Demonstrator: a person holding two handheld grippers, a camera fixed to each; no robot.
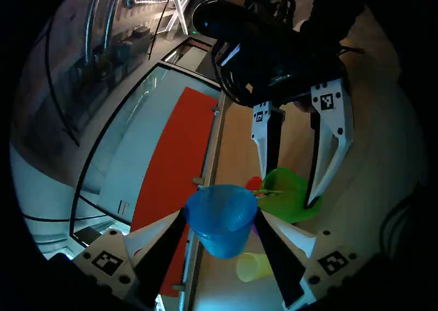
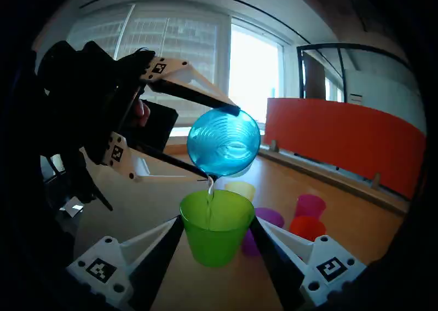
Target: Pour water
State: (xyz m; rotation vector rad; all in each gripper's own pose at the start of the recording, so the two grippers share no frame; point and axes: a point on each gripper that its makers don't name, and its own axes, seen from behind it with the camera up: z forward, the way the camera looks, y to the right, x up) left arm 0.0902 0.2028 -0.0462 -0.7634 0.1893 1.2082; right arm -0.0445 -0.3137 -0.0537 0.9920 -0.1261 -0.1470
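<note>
My left gripper point(image 1: 222, 226) is shut on a blue cup point(image 1: 222, 219) that is tipped over. In the right gripper view that blue cup point(image 2: 223, 142) hangs tilted above a green cup point(image 2: 216, 231), and a thin stream of water point(image 2: 208, 199) falls from its rim into the green one. My right gripper point(image 2: 216, 235) is shut on the green cup, which stands upright. In the left gripper view the green cup point(image 1: 287, 193) sits between the right gripper's white fingers point(image 1: 328, 147), just beyond the blue cup.
On the wooden table point(image 2: 339, 278) stand a yellow cup point(image 2: 240, 189), a purple cup point(image 2: 263, 223), a pink cup point(image 2: 310, 206) and an orange-red cup point(image 2: 306, 227). An orange partition point(image 2: 350, 138) runs along the table's far edge. Windows lie behind.
</note>
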